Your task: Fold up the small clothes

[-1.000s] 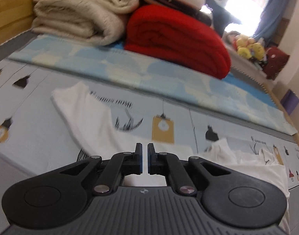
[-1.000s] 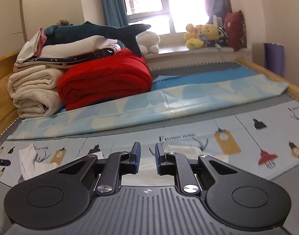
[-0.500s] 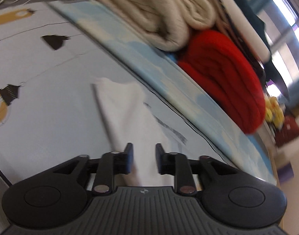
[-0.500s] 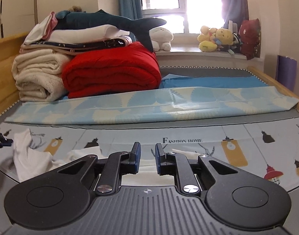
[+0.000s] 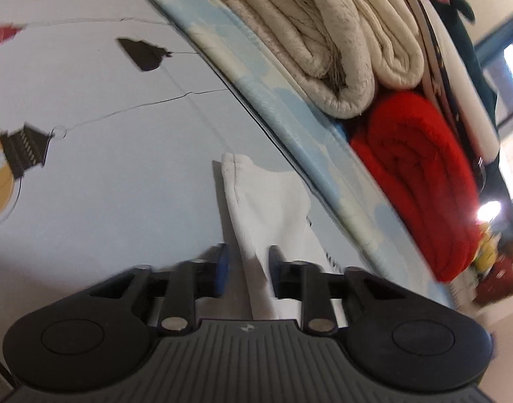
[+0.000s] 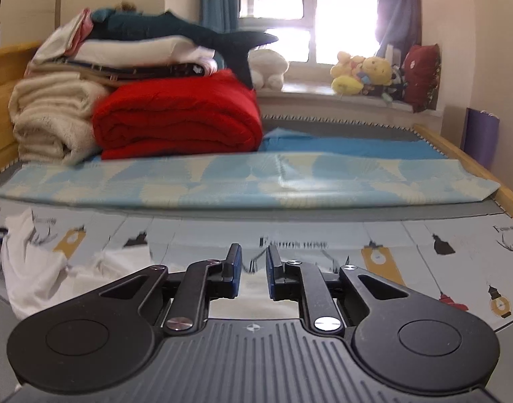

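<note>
A small white garment lies crumpled on the pale blue printed mat [image 5: 105, 168]. In the left wrist view its hemmed sleeve [image 5: 266, 194] runs back between the jaws of my left gripper [image 5: 248, 265]. Those jaws stand apart and are closing on the cloth; the picture is blurred and the pads do not press it. In the right wrist view the garment [image 6: 31, 268] spreads from the left edge to under my right gripper [image 6: 253, 265]. Its jaws keep a narrow gap and are opening, with white cloth below them and nothing pinched that I can see.
Stacked at the back left are cream blankets [image 6: 51, 117], a red blanket [image 6: 179, 117] and more bedding with a plush shark on top. A light blue folded sheet [image 6: 256, 181] crosses behind the mat. Plush toys [image 6: 364, 74] sit on the window sill. A wooden rail [image 6: 458, 154] borders the right.
My left gripper swung left and down to the sleeve end, rolled, and went from shut to apart. The garment's left part shifted. The right gripper barely moved.
</note>
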Available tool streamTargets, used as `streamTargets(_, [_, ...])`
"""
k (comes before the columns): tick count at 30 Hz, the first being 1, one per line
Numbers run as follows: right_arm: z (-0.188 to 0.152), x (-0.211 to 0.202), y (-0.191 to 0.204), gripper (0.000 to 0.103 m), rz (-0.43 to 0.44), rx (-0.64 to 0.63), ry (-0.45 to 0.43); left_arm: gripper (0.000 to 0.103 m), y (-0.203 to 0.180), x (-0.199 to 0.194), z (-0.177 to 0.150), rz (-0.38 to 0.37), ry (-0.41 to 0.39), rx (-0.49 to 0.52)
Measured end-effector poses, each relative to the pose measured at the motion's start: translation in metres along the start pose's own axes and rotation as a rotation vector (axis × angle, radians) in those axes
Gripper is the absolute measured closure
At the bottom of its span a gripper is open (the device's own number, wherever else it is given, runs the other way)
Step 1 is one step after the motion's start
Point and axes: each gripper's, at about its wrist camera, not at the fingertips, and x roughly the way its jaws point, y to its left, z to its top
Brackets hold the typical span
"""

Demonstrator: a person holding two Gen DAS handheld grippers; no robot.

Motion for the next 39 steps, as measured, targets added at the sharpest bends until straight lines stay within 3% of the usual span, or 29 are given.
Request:
streamTargets(2, [-0.002, 0.002, 0.003, 0.076, -0.003, -0.013, 0.021, 0.1, -0.008, -0.004, 0.0, 0.027, 0.021, 0.039])
streamTargets(9, [0.002, -0.001, 0.013, 0.074, 0.049, -0.016, 0.058, 0.1, -0.078, -0.073, -0.006, 0.042, -0.051, 0.222])
streamTargets(12, [0.003, -0.004, 0.016, 0.074, 0.062, -0.012, 0.082, 0.1, -0.124, -0.105, -0.029, 0.077, -0.067, 0.368])
streamTargets(14, [0.004, -0.008, 0.013, 0.074, 0.069, 0.007, 0.094, 0.1, -0.158, -0.122, -0.051, 0.061, -0.07, 0.447])
streamTargets(18, [0.005, -0.016, 0.0, 0.074, 0.064, 0.077, 0.118, 0.1, -0.221, -0.147, -0.119, -0.065, -0.035, 0.509])
streamTargets(22, [-0.004, -0.023, -0.024, 0.074, 0.052, 0.165, 0.154, 0.1, -0.292, -0.154, -0.214, -0.206, 0.042, 0.622])
streamTargets(24, [-0.009, -0.027, -0.036, 0.074, 0.042, 0.181, 0.165, 0.099, -0.325, -0.153, -0.264, -0.28, 0.13, 0.68])
streamTargets(26, [-0.015, -0.03, -0.048, 0.074, 0.029, 0.191, 0.176, 0.092, -0.348, -0.147, -0.307, -0.345, 0.291, 0.721])
streamTargets(27, [-0.018, -0.029, -0.055, 0.074, 0.027, 0.204, 0.187, 0.09, -0.355, -0.144, -0.323, -0.353, 0.363, 0.753])
streamTargets(28, [-0.021, -0.028, -0.061, 0.074, 0.027, 0.22, 0.203, 0.09, -0.36, -0.146, -0.333, -0.341, 0.378, 0.789])
streamTargets(30, [-0.027, -0.024, -0.073, 0.074, 0.031, 0.259, 0.231, 0.089, -0.36, -0.154, -0.332, -0.335, 0.349, 0.822])
streamTargets(32, [-0.03, -0.021, -0.08, 0.074, 0.027, 0.287, 0.249, 0.089, -0.35, -0.159, -0.31, -0.315, 0.327, 0.784])
streamTargets(35, [-0.031, -0.013, -0.082, 0.074, 0.058, 0.321, 0.259, 0.089, -0.339, -0.164, -0.279, -0.212, 0.241, 0.767])
streamTargets(37, [-0.031, -0.004, -0.078, 0.074, 0.079, 0.328, 0.271, 0.089, -0.316, -0.161, -0.255, -0.155, 0.182, 0.703])
streamTargets(39, [-0.032, 0.008, -0.072, 0.074, 0.094, 0.327, 0.296, 0.089, -0.284, -0.147, -0.236, -0.102, 0.197, 0.593])
